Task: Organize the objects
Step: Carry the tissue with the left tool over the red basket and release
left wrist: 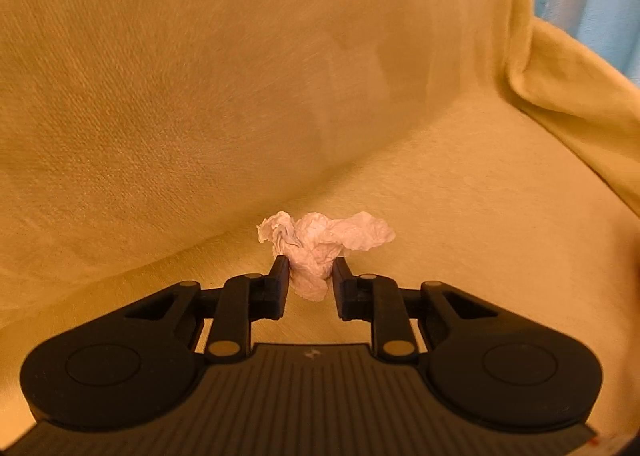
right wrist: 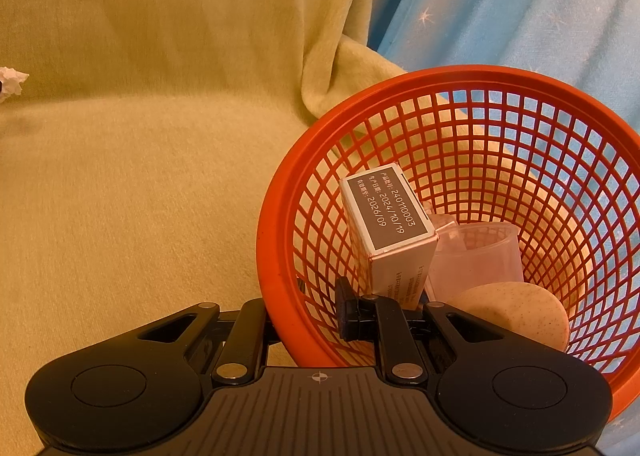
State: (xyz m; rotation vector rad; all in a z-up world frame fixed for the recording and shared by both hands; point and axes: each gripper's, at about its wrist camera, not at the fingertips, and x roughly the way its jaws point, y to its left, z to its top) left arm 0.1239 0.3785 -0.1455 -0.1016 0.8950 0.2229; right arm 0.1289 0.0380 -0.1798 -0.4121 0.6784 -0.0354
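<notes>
My left gripper (left wrist: 310,276) is shut on a crumpled white tissue (left wrist: 320,242) and holds it above the yellow sofa seat. The tissue also shows at the far left of the right wrist view (right wrist: 11,80). My right gripper (right wrist: 308,306) is shut on the rim of an orange mesh basket (right wrist: 276,216), one finger inside and one outside the wall. The basket holds a white box with a dark date label (right wrist: 390,224), a clear plastic cup (right wrist: 478,256) and a beige speckled rounded object (right wrist: 516,312).
A yellow plush blanket covers the sofa seat (right wrist: 132,184) and backrest (left wrist: 240,56). A fold of it rises at the right (left wrist: 572,96). A blue star-patterned cloth (right wrist: 520,8) hangs behind the basket.
</notes>
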